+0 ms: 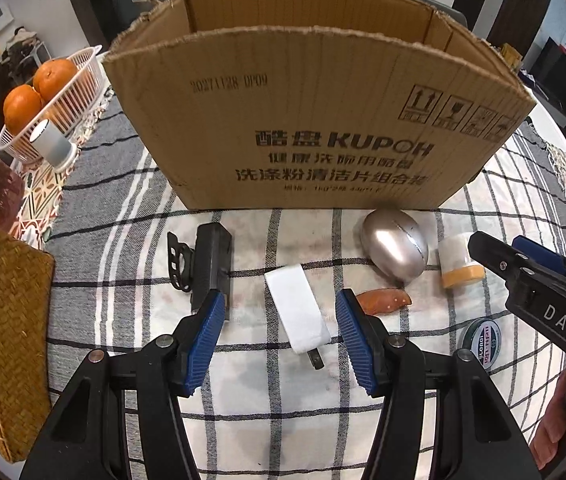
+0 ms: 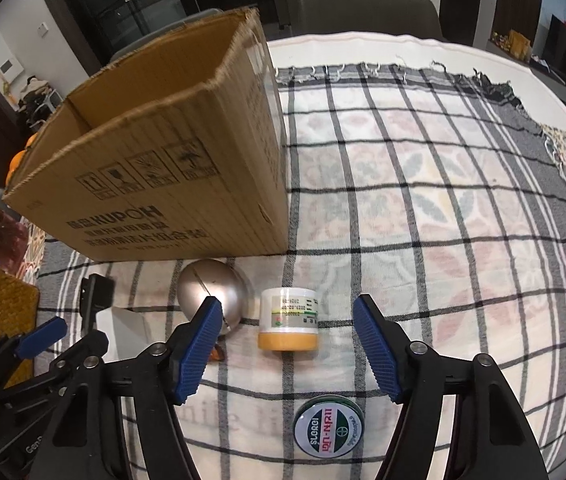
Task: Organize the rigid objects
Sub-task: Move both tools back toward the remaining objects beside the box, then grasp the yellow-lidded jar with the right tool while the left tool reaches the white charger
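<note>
The left gripper, jaws apart and empty, straddles the white block, whose long axis runs roughly along the fingers on the checked cloth, while the right gripper, likewise apart, faces the jar.

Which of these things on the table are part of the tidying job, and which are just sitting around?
For the job: cardboard box, white charger, black block, silver egg, small jar, round tin, orange piece.

Likely bystanders: oranges basket, woven mat.
</note>
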`<state>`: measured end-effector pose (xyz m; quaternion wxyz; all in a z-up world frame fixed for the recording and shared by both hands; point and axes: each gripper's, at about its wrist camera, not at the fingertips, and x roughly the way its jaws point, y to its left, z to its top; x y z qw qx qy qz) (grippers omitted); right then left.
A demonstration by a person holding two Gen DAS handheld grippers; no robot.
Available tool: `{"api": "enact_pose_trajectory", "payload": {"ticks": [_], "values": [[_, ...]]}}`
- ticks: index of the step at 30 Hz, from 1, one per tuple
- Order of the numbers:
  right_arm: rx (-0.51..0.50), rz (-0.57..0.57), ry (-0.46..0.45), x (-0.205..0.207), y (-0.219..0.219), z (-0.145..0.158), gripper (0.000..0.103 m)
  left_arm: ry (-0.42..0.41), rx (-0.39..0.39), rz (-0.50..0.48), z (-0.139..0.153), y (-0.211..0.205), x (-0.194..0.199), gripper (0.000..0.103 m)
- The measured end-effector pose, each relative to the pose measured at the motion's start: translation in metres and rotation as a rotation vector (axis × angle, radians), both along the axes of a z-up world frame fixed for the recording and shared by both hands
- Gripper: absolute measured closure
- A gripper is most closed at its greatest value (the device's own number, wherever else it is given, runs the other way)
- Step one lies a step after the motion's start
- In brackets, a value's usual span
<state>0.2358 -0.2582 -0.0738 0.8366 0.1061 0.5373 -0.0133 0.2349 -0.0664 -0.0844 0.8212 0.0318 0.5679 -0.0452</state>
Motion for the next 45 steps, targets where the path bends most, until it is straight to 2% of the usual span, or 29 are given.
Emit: {"api": "enact_pose_trajectory", "payload": {"ticks": [6,14,23,28,37,45], "values": [[0.039,-0.020,0.031,0.004,-0.004,-0.012,0.042,0.040,-0.014,0.021,-0.011,0.000,0.007,0.049],[0.077,-0.048,0.070,0.009,-0.009,-0.030,0.050,0.081,-0.014,0.050,-0.027,-0.003,0.015,0.062],[0.122,-0.068,0.111,0.017,-0.012,-0.054,0.057,0.114,-0.035,0.063,-0.043,-0.001,0.022,0.070],[0.096,-0.069,0.105,0.019,-0.008,-0.054,0.061,0.139,-0.043,0.064,-0.057,0.002,0.024,0.079],[0.068,-0.056,0.090,0.007,0.004,-0.050,0.062,0.113,-0.083,0.028,-0.054,0.007,0.017,0.080],[0.058,-0.033,0.052,-0.009,0.018,-0.022,0.062,0.066,-0.119,-0.001,-0.037,0.014,0.002,0.080]]}}
